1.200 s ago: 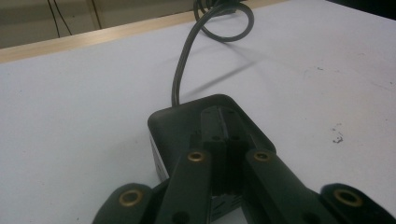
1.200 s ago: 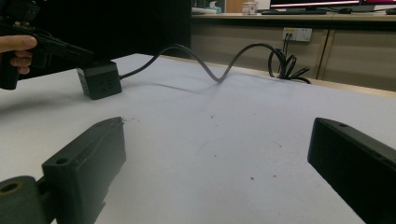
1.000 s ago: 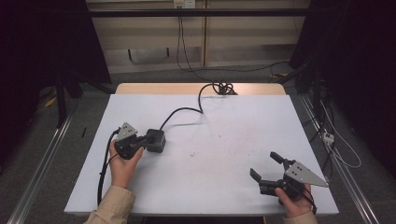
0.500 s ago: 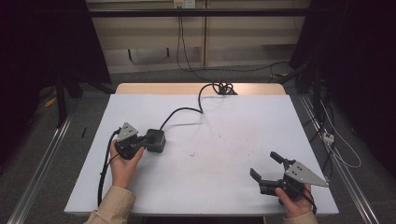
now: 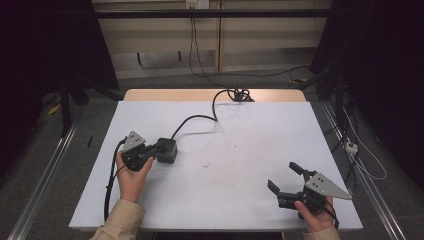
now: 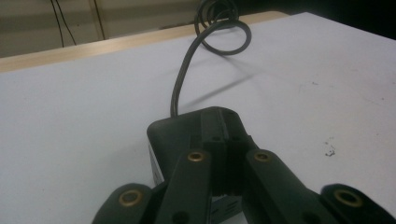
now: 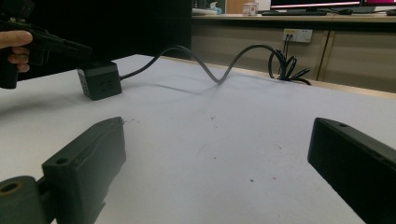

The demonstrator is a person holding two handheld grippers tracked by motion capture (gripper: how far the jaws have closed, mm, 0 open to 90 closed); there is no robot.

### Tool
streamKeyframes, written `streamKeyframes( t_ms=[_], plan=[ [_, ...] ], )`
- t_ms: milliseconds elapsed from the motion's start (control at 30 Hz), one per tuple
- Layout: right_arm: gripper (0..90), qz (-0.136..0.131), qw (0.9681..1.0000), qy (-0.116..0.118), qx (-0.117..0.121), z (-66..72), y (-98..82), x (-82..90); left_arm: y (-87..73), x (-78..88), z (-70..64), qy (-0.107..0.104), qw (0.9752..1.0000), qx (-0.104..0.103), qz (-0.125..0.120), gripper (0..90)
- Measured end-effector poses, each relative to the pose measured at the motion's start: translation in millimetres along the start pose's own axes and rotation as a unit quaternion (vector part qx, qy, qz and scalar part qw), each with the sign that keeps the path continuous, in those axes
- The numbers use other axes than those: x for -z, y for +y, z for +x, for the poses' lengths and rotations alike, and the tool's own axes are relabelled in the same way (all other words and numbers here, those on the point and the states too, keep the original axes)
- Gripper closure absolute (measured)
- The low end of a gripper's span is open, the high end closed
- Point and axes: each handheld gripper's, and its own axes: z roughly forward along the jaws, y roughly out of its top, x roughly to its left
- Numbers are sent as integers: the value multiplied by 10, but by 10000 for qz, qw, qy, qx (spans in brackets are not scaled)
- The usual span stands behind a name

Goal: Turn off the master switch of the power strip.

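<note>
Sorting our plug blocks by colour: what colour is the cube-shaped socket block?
Black socket block, with a black cord; clearest in the right gripper view.

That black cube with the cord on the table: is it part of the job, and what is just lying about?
In the job:
black socket cube
its cord
left claw, shut, tips on the cube
right claw, open, waiting

Lying about:
wall socket
floor cables
</note>
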Motion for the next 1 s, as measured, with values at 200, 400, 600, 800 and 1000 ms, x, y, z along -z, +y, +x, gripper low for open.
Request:
streamKeyframes(
  t_ms=[200, 400, 600, 800, 1000],
  plan=[
    [36, -12, 10000, -16, -2, 1, 4, 4, 10, 33, -4, 22, 9999, 142, -76, 704],
    [36, -2, 10000, -6, -5, -5, 0, 9, 27, 102, -9, 6, 9996, 238, -131, 509],
    [36, -21, 10000, -7, 2, -5, 10, 7, 9, 175, -9, -142, 9993, 319, -124, 325],
    [36, -27, 10000, -17, 4, -8, 13, 14, -46, 271, 8, -316, 9985, 432, -147, 220],
    [36, -30, 10000, -16, -17, -8, 12, 12, -84, 319, 33, -298, 9983, 464, -208, 166]
  ],
)
